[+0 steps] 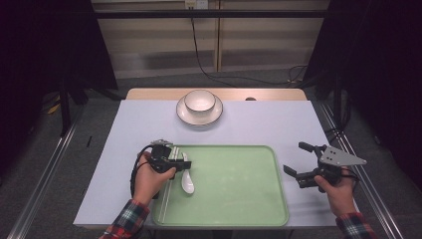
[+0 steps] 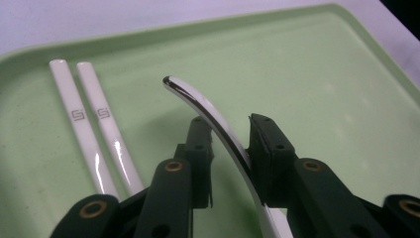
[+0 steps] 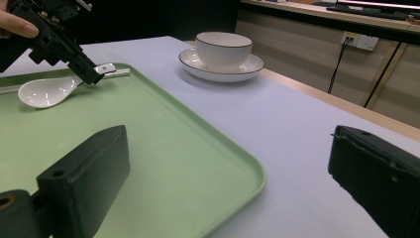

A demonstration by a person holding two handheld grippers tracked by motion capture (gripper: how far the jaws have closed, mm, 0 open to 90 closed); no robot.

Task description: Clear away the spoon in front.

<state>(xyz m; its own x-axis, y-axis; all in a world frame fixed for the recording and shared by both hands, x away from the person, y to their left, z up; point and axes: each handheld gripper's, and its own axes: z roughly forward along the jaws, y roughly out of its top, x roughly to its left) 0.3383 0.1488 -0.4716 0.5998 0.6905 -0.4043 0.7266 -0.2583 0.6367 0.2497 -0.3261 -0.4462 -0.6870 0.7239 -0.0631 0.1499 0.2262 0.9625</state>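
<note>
A white ceramic spoon lies on the left part of a green tray, bowl end toward me. My left gripper is down over its handle. In the left gripper view the curved handle runs up between the black jaws. It sits close against the right pad, and a gap shows at the left pad, so the jaws are open around it. Two white chopsticks lie side by side to the left of the spoon. My right gripper stands open and holds nothing, off the tray's right edge.
A white bowl sits on a white plate at the far middle of the pale table. In the right gripper view the bowl lies beyond the tray's corner. The tray's centre and right half are bare.
</note>
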